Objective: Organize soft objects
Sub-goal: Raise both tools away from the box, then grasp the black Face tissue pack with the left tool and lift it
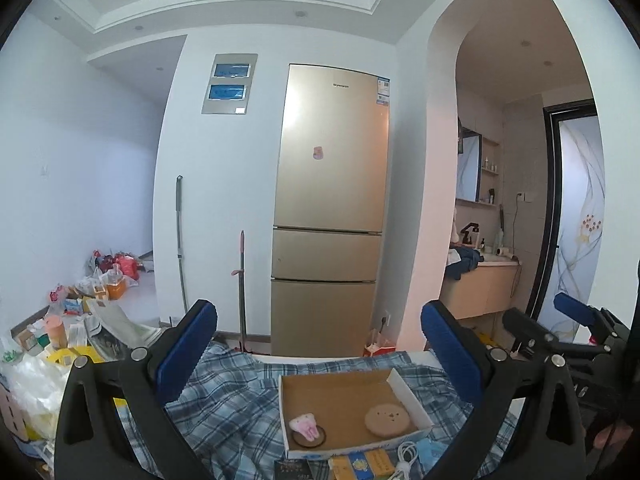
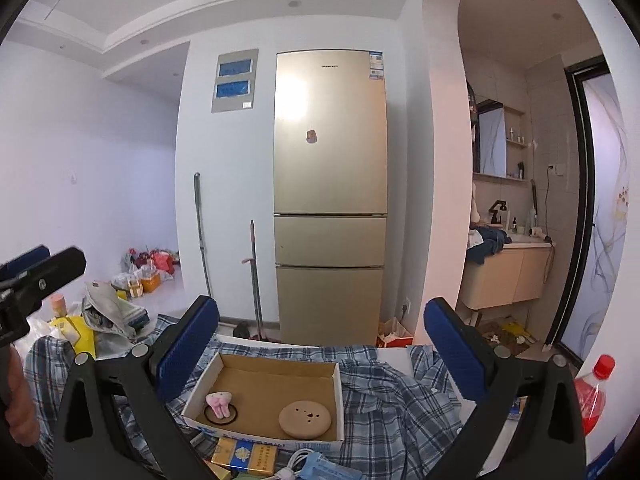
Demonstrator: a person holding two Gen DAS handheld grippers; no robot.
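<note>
A box (image 2: 256,376) sat on a cloth (image 2: 384,404). In the box, a bunny (image 2: 219,403) lay left of a round pad (image 2: 305,420). A fridge (image 2: 330,200) stood behind.

Soft blue-and-white checked cloth (image 2: 384,396) lies rumpled under a shallow cardboard box (image 2: 276,380), matt brown inside, white outside. In it, a fuzzy pink plush tooth (image 2: 219,404) and a matt tan round cushion (image 2: 305,419). Behind, a tall gold fridge (image 2: 330,132), smooth and glossy.

Open right gripper (image 2: 320,344) hovers above a box (image 2: 192,398) holding a plush (image 2: 219,403) and a round pad (image 2: 305,419).
</note>
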